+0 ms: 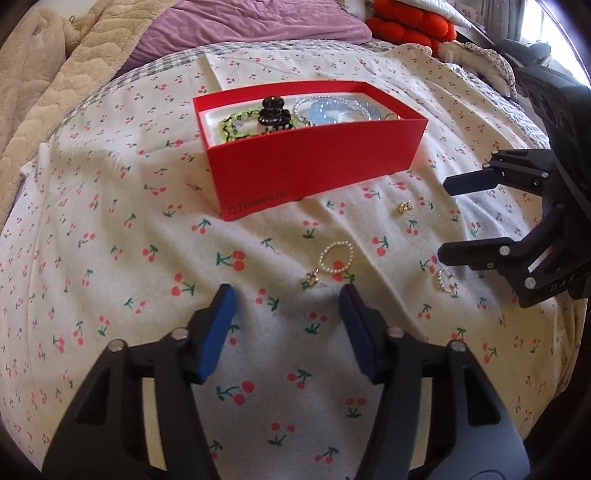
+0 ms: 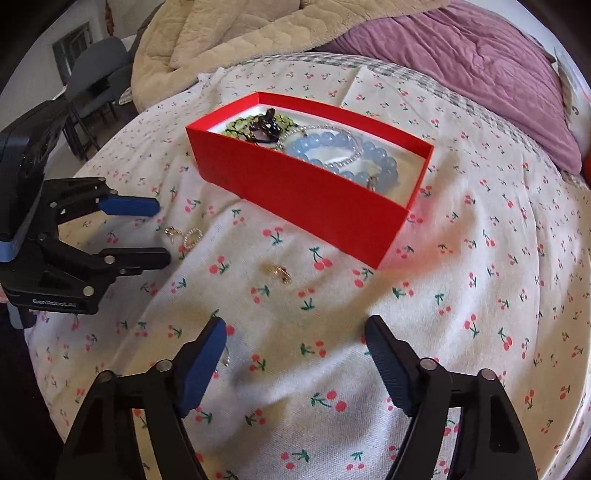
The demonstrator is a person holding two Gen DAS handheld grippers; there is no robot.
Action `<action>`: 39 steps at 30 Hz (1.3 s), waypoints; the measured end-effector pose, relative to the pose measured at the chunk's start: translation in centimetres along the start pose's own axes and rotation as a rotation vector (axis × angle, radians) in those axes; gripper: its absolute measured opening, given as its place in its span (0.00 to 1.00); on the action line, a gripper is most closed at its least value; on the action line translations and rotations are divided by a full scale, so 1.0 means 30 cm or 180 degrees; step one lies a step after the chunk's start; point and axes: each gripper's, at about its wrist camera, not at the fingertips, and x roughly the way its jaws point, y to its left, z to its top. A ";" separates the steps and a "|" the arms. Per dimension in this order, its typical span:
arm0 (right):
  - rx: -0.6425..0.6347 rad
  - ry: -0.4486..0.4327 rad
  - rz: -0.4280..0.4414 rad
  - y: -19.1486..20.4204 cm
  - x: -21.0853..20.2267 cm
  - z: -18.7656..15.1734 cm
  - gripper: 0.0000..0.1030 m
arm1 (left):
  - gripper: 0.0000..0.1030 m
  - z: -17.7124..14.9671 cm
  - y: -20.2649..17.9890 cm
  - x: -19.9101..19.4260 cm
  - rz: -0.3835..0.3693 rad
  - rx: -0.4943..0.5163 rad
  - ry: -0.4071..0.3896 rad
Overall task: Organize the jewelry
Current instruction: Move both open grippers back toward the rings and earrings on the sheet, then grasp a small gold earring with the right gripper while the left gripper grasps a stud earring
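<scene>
A red box [image 1: 314, 162] sits open on the cherry-print sheet [image 1: 147, 229], toward the far side of the bed. Inside it lie a blue bead bracelet [image 2: 332, 151], a green bead strand [image 1: 231, 123], a dark hair claw [image 1: 273, 112] and a clear bead string [image 2: 325, 129]. On the sheet nearer than the box, loose pieces are scattered: a small pearl ring [image 1: 336, 256] with a gold charm [image 1: 313, 279] just beside it, a gold earring [image 1: 405, 206] farther right, and a small pearl hoop [image 1: 445, 280] at the right.

The left gripper [image 1: 286, 291] hovers just near of the pearl ring, jaws moderately apart, nothing between them. The right gripper [image 2: 295, 328] stands wide with nothing in its jaws, the pearl hoop close by its left finger. Beyond lie a beige blanket [image 2: 229, 33] and a purple cover [image 2: 480, 62].
</scene>
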 end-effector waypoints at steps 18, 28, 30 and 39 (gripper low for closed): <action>-0.0168 0.0071 -0.0027 0.041 0.048 0.056 0.55 | 0.13 0.014 -0.052 0.017 -0.0071 0.0341 0.0076; -0.0234 0.0114 -0.0088 0.053 0.070 0.073 0.44 | 0.13 0.006 -0.028 0.000 -0.0002 0.0303 0.0083; -0.0248 0.0117 -0.0104 0.056 0.072 0.077 0.41 | 0.13 0.007 -0.022 -0.003 0.0009 0.0281 0.0084; -0.0306 0.0152 -0.0123 0.078 0.084 0.092 0.19 | 0.13 0.010 -0.010 -0.006 0.0018 0.0186 0.0128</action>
